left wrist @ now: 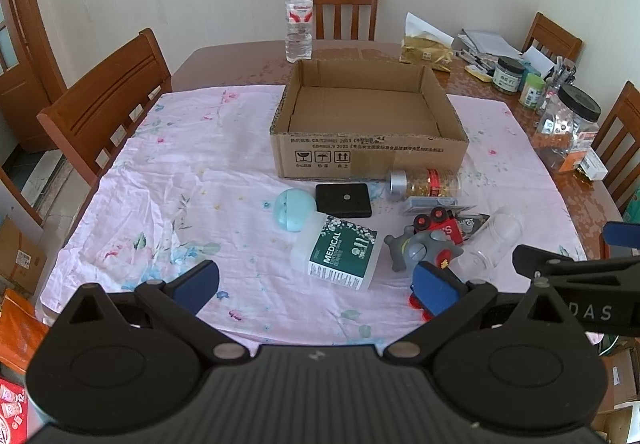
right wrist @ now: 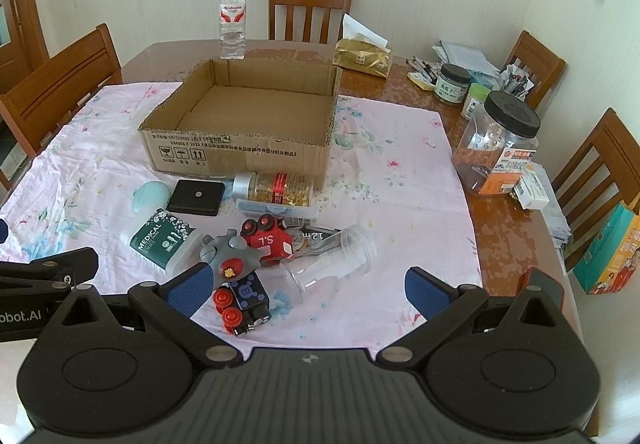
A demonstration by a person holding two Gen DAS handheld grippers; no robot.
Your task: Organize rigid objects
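Two hand-held grippers hover low over a surface [left wrist: 224, 59] covered by a pink floral cloth [left wrist: 168, 179]. The left hand-held gripper [left wrist: 316, 284] has its blue-padded fingers spread wide with nothing between them. The right hand-held gripper [right wrist: 312, 290] is likewise spread wide and holds nothing.

An open, empty cardboard box [left wrist: 368, 123] sits on the cloth towards the far side. Just in front of it lies a jumble of small rigid things. A jar of golden capsules [right wrist: 276, 185] with a silver lid lies on its side, touching the box's front wall. To its left is a flat black square case [right wrist: 196, 197], and beside that a pale blue rounded object [right wrist: 150, 195]. Nearer the cameras, a clear tub with a green "MEDICAL" label [right wrist: 162, 240] lies tilted. Next to it sits a grey toy figure [right wrist: 230, 256] with a red spot, against a red toy vehicle [right wrist: 270, 238] — and a blue toy vehicle with red wheels [right wrist: 242, 304] lies close to the right gripper's left finger. A clear plastic cup [right wrist: 336, 256] lies on its side to the right of the toys.

Beyond the box stands a water bottle [left wrist: 299, 19], upright. On the bare wood to the right are a gold tissue pack [right wrist: 362, 55], small jars and a large black-lidded jar [right wrist: 500, 139]. Wooden chairs [left wrist: 104, 91] surround the surface.
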